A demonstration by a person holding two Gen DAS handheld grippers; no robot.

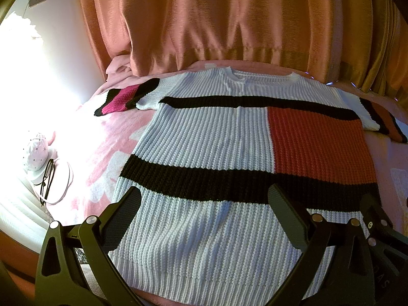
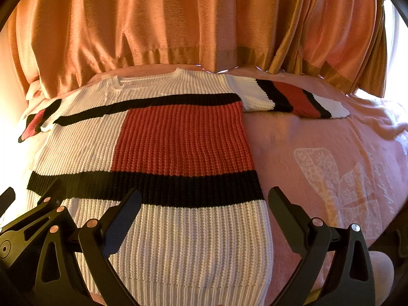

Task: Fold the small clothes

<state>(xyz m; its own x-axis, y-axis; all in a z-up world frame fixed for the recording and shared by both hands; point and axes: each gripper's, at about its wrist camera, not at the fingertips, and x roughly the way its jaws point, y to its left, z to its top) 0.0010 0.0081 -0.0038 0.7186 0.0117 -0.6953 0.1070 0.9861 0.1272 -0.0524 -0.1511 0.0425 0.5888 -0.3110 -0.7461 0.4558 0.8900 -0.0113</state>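
Both grippers, left and right, hang with jaws spread wide, holding nothing, over the sweater lying flat mid-frame. A thin pinch may slip off, and the fold comes out crooked.

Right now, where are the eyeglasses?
In the left wrist view the eyeglasses lie at the far left on a white cap, left of the spread sweater. The right wrist view doesn't show them.

One sweater, two claws, one cap, one pair of glasses.
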